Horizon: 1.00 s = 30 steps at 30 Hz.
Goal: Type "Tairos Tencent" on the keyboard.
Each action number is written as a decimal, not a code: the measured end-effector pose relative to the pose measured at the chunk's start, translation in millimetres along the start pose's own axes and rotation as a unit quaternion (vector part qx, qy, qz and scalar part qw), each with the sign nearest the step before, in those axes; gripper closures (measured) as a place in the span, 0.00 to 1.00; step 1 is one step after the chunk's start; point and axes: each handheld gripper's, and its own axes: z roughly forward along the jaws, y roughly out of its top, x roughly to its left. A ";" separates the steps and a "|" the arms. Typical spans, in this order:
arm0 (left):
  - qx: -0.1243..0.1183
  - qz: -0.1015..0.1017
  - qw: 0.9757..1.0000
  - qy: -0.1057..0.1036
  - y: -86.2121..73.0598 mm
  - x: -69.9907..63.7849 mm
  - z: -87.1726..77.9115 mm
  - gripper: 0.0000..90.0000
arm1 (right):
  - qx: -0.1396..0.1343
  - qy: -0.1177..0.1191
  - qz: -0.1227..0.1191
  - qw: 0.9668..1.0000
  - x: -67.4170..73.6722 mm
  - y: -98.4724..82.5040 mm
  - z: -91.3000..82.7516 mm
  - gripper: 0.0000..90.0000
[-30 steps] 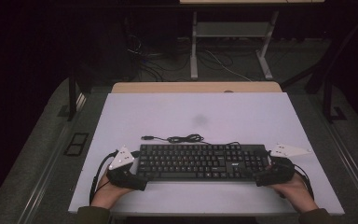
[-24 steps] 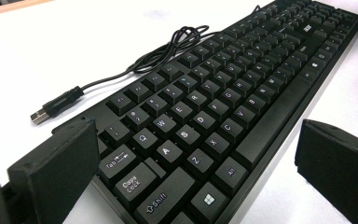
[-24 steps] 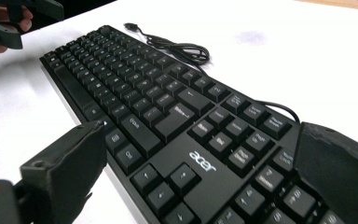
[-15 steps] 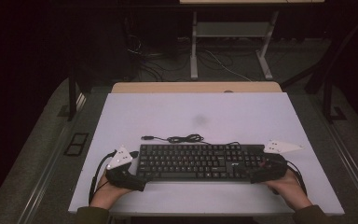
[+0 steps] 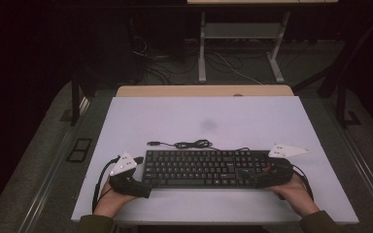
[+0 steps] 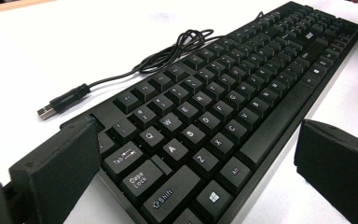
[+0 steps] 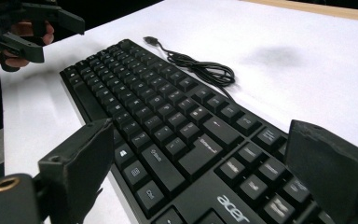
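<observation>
A long black plastic keyboard (image 5: 206,168) lies flat across the lower middle of the high view, on the pale lilac surface (image 5: 209,116). Its thin black cable (image 5: 193,144) coils just behind it and ends in a USB plug (image 6: 56,103) lying on the surface, upper left in the left gripper view. The left gripper (image 5: 135,178), low at the left of the high view, straddles the keyboard's left end, its fingers (image 6: 58,170) spread wide, one at the far edge, the other standing clear of the near edge. The right gripper (image 5: 266,174) straddles the right end; its fingers (image 7: 81,163) have just been closing, yet stand open, the keyboard between them.
</observation>
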 end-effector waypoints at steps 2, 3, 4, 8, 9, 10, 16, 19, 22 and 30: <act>0.001 -0.001 1.000 0.001 0.2 0.0 0.8 0.00 | 0.002 0.004 0.002 1.000 1.3 0.8 1.9 0.09; 0.002 -0.001 1.000 0.001 0.5 0.1 1.0 0.00 | 0.002 0.004 0.000 1.000 1.4 1.0 2.8 0.09; 0.002 0.000 1.000 0.001 0.9 -0.2 0.8 0.00 | 0.003 0.004 0.001 1.000 2.0 1.2 3.5 0.09; -0.001 0.002 1.000 0.002 1.8 -0.8 1.2 0.00 | 0.001 0.009 0.002 1.000 3.6 3.5 5.6 0.09; -0.001 0.003 1.000 0.002 1.8 -0.8 1.3 0.00 | 0.000 0.010 0.003 1.000 3.7 4.1 5.8 0.09; 0.000 0.004 1.000 0.002 1.9 -0.9 1.5 0.00 | -0.002 0.009 0.004 1.000 3.9 4.5 6.1 0.09; 0.000 0.004 1.000 -0.002 2.1 -2.1 2.1 0.00 | 0.002 0.014 -0.001 1.000 5.5 7.9 8.8 0.17; 0.000 0.006 1.000 -0.002 2.3 -2.2 2.2 0.00 | 0.006 0.016 -0.003 1.000 6.7 9.7 11.4 0.18; -0.001 0.003 1.000 -0.001 2.3 -2.2 2.1 0.00 | 0.007 0.018 -0.001 1.000 8.4 11.2 14.1 0.21; -0.002 0.005 1.000 -0.003 2.7 -2.5 1.4 0.03 | 0.013 0.028 -0.006 0.999 10.8 15.7 21.8 0.26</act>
